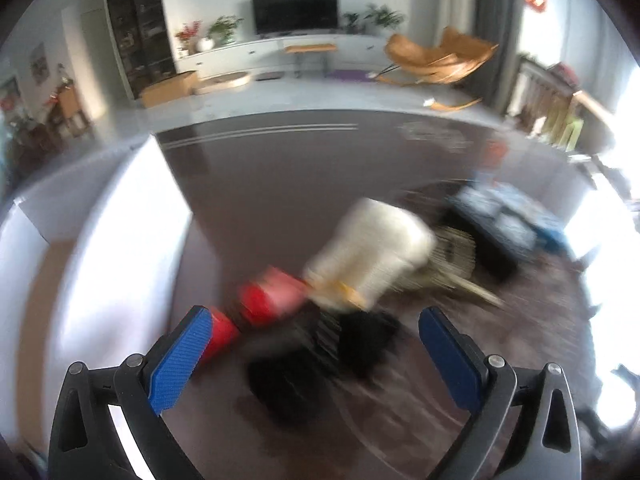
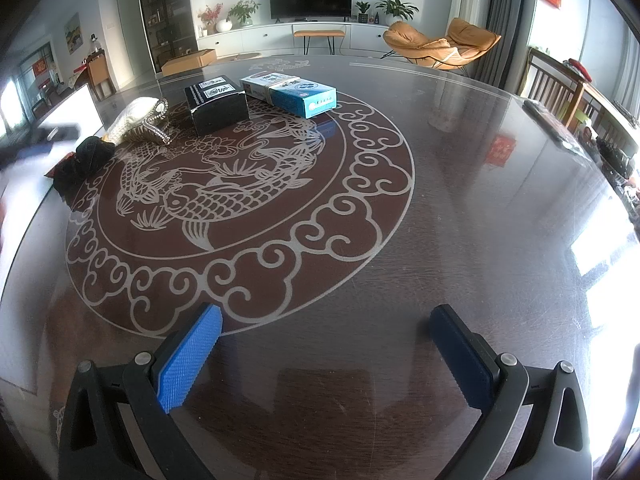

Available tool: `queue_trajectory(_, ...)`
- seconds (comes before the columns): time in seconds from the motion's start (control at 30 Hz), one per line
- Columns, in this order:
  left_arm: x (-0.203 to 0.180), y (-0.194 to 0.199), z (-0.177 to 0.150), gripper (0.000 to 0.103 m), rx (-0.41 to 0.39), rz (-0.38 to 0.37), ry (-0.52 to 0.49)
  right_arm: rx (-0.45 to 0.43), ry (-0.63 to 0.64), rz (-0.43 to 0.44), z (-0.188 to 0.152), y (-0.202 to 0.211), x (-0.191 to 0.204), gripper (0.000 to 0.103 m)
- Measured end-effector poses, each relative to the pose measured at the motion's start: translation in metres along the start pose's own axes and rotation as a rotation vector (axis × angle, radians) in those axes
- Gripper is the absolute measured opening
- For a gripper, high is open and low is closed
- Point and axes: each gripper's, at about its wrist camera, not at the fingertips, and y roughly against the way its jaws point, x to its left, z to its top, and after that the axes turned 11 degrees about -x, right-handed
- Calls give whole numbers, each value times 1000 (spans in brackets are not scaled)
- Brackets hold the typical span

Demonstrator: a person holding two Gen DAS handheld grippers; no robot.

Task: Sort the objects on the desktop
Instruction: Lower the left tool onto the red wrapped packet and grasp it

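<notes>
The left wrist view is motion-blurred. My left gripper is open above a black bundle on the dark round table, with red packets and a white pouch just beyond it. A black box and blue boxes lie farther right. My right gripper is open and holds nothing, low over the bare near part of the table. Far across the table I see the black box, blue boxes, white pouch and black bundle.
A white board or screen stands at the table's left edge, also visible as the white board. Wooden chairs line the right side. A TV, cabinet and orange lounge chair sit across the room.
</notes>
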Motion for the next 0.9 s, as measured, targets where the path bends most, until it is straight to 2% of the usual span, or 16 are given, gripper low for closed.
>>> queue_trajectory(0.07,15,-27,3,103,52,16,27,0,0,0,0,0,0,103)
queue_trajectory(0.13,26,-45,-3,103,99,-5,76,0,0,0,0,0,0,103)
queue_trajectory(0.27,41,-53,-18,103,93,-98,207,0,0,0,0,0,0,103)
queue_trajectory(0.3,40,-50,-20,103,80,-103,197,0,0,0,0,0,0,103)
queue_trajectory(0.4,14,-41,-33,103,64,-142,43,0,0,0,0,0,0,103)
queue_trajectory(0.47,-2,-31,-41,103,54,-184,-13,0,0,0,0,0,0,103)
queue_trajectory(0.77,-67,38,-93,103,53,-388,-172,0,0,0,0,0,0,103)
queue_trajectory(0.83,-68,54,-95,103,44,-404,-177,0,0,0,0,0,0,103)
queue_trajectory(0.9,-56,69,-90,103,9,-390,-154,0,0,0,0,0,0,103)
